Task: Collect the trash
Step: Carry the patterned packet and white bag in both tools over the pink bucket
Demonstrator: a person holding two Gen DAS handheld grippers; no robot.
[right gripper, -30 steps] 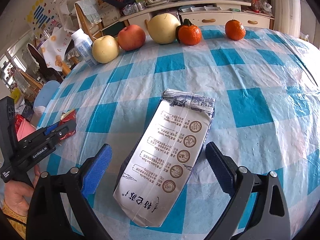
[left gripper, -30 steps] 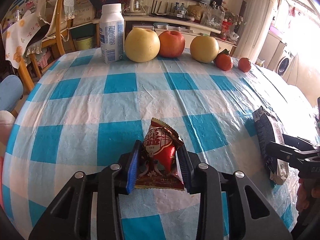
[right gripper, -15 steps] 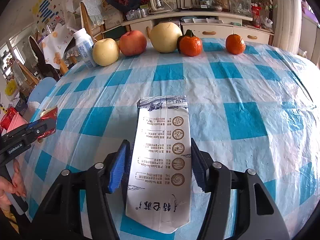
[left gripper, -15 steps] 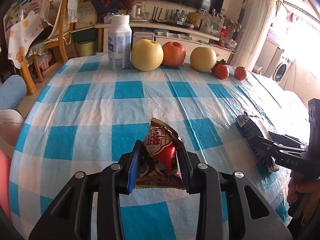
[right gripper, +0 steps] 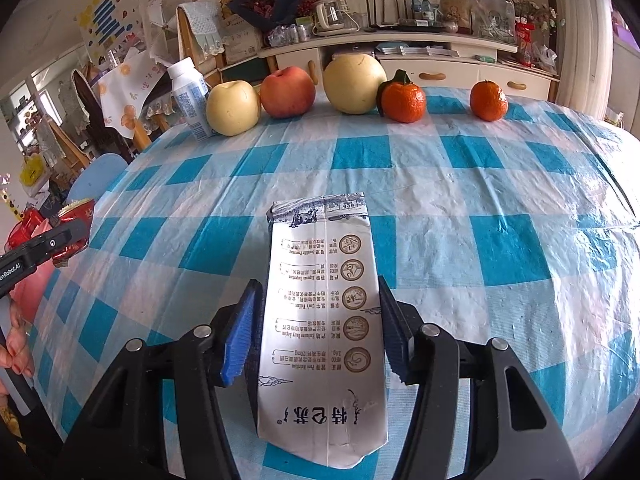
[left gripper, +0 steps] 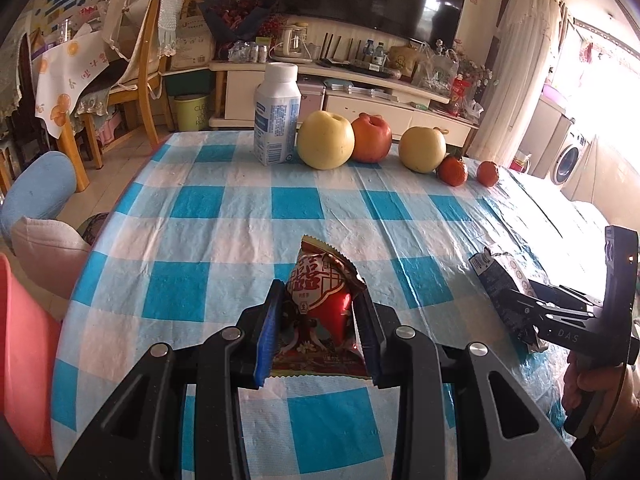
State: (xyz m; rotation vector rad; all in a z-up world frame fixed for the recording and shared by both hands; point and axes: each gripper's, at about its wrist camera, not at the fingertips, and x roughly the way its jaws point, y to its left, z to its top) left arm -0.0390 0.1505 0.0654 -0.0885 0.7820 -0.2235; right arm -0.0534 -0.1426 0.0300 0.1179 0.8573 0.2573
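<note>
The left gripper (left gripper: pixel 320 320) was clamped on a red snack wrapper (left gripper: pixel 322 300), its blue-lined pads pressed against both sides of the packet, which stuck out forward past the fingertips over the checked tablecloth (left gripper: pixel 240 232). The right gripper (right gripper: pixel 316 328) was closed on a flattened white milk carton (right gripper: pixel 324 320), both pads touching its long edges; the carton reached beyond the fingertips toward the middle of the table and also back between the arms. From the wrist views alone it was hard to tell whether either piece was lifted or touching the cloth.

In the left view the right gripper (left gripper: pixel 516 312) appeared low at the right side, near the table's right edge, with the carton's dark end (left gripper: pixel 496 276) poking out of it. In the right view the left gripper (right gripper: pixel 60 240) sat at the far left, at the table's left edge, with the red wrapper (right gripper: pixel 76 210) showing above it. The two tools were well apart.

Between them and the far edge lay a wide stretch of bare cloth. Along that far edge stood a white bottle (left gripper: pixel 277 114), a yellow apple (left gripper: pixel 325 140), a red apple (left gripper: pixel 371 138), a yellow pear (left gripper: pixel 422 149) and two tangerines (left gripper: pixel 453 170), in a row. Past the left edge stood a wooden chair (left gripper: pixel 136 80) and a blue cushion (left gripper: pixel 38 192); a pink object (left gripper: pixel 20 352) sat close by the near left corner.
</note>
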